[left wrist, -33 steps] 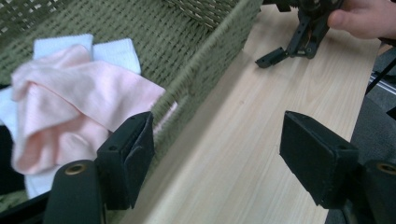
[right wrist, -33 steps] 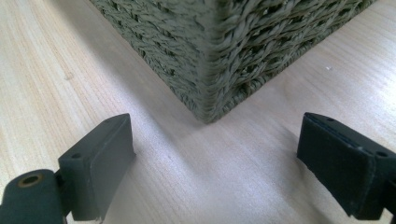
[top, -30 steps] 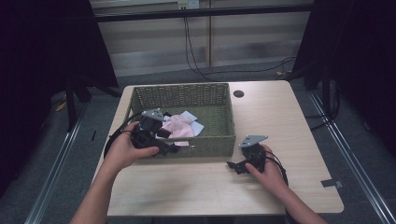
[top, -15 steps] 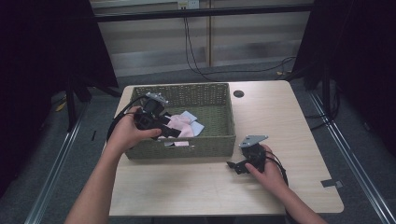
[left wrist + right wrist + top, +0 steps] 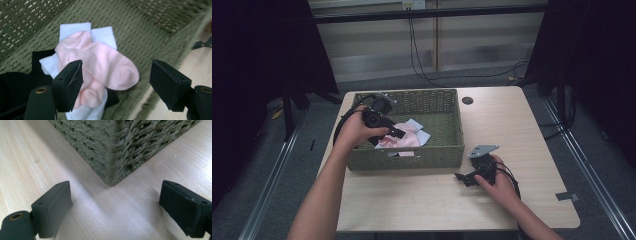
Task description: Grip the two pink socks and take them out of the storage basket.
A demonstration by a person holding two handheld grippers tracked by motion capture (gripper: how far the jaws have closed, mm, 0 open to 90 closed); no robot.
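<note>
A green woven basket (image 5: 439, 152) stands on the wooden table (image 5: 512, 120). Inside it lie pink socks (image 5: 100, 62) on top of pale blue socks (image 5: 75, 28) and a black piece of cloth (image 5: 40, 60). My left gripper (image 5: 394, 132) hangs inside the basket just above the socks, open, with nothing between its jaws (image 5: 115, 82). My right gripper (image 5: 463, 178) rests on the table in front of the basket's near right corner (image 5: 112, 167), open and empty (image 5: 115, 212).
A dark round hole (image 5: 468, 100) marks the table behind the basket. Cables trail from both grippers. Bare tabletop lies to the right and in front of the basket. Beyond the table edges are a grey floor and metal rails (image 5: 577, 165).
My left gripper has moved from the basket's near left rim up and into the basket, over the socks. The right gripper has stayed in place.
</note>
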